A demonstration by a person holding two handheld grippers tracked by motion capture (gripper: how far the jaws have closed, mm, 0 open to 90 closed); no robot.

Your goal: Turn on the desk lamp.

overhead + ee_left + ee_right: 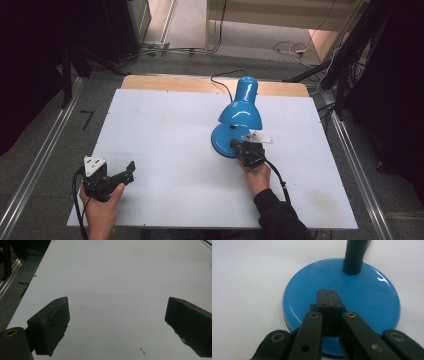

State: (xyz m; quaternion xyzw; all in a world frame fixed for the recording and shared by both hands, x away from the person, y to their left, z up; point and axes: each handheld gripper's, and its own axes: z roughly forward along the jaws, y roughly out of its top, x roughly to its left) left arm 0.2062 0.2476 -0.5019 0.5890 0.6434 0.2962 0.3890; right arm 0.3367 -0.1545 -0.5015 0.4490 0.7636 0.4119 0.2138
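A blue desk lamp (pixel 240 111) stands on the white table top (pixel 165 130), right of the middle, its shade bent down over its round base (pixel 221 144). My right gripper (pixel 236 146) reaches onto the near edge of that base. Its jaws (pixel 326 292) are shut flat against each other above the glossy blue base (pixel 367 297). A small black block on the base peeks out beside them. The ribbed black neck (pixel 355 255) rises behind. My left gripper (pixel 126 174) rests at the front left of the table, open, with bare table between its fingers (pixel 53 315).
The lamp's black cord (pixel 223 83) runs off the far wooden edge (pixel 170 83) of the table. Metal rails (pixel 35 170) flank both sides, with dark stands and loose cables on the floor behind.
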